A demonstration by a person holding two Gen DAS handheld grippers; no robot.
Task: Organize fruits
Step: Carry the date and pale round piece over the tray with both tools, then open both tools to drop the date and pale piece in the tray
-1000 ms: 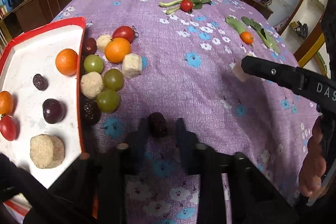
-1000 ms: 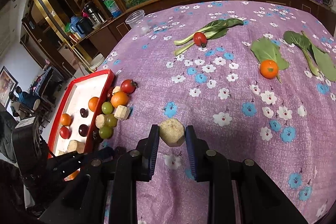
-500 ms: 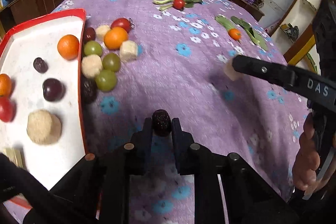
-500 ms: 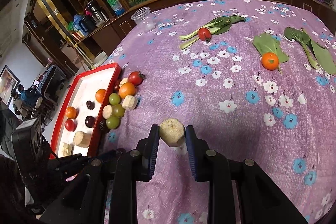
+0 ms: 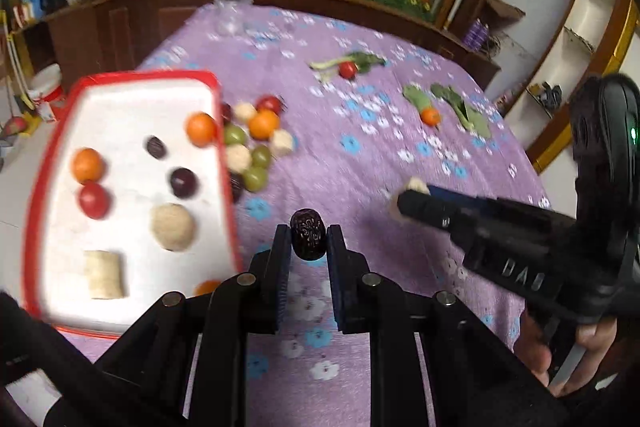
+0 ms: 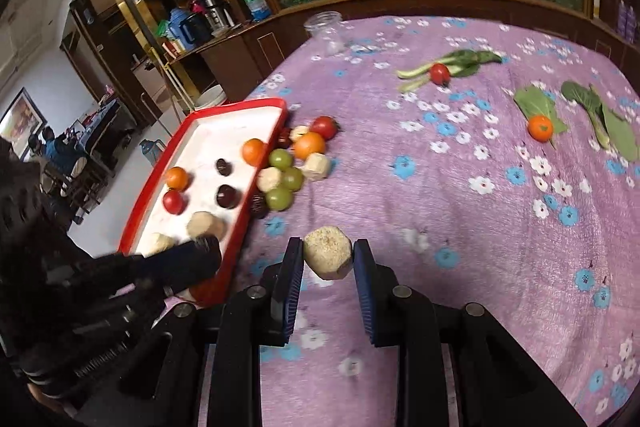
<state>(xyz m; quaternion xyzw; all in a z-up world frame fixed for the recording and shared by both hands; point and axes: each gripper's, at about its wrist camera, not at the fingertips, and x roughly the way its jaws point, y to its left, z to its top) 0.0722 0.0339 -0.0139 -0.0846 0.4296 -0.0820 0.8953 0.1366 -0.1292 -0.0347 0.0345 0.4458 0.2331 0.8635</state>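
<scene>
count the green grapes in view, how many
3, all on the purple cloth just outside the red tray's right rim: top grape, middle grape, lowest grape. Others could hide behind the cluster.

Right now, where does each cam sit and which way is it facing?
Left wrist: on the left gripper, angled down over the purple tablecloth; own fingers clamp a dark date; right gripper and a hand at right.
Right wrist: on the right gripper, same downward tilt; own fingers clamp a beige chunk; left gripper at lower left.
Shared: red tray, loose fruit beside it.
</scene>
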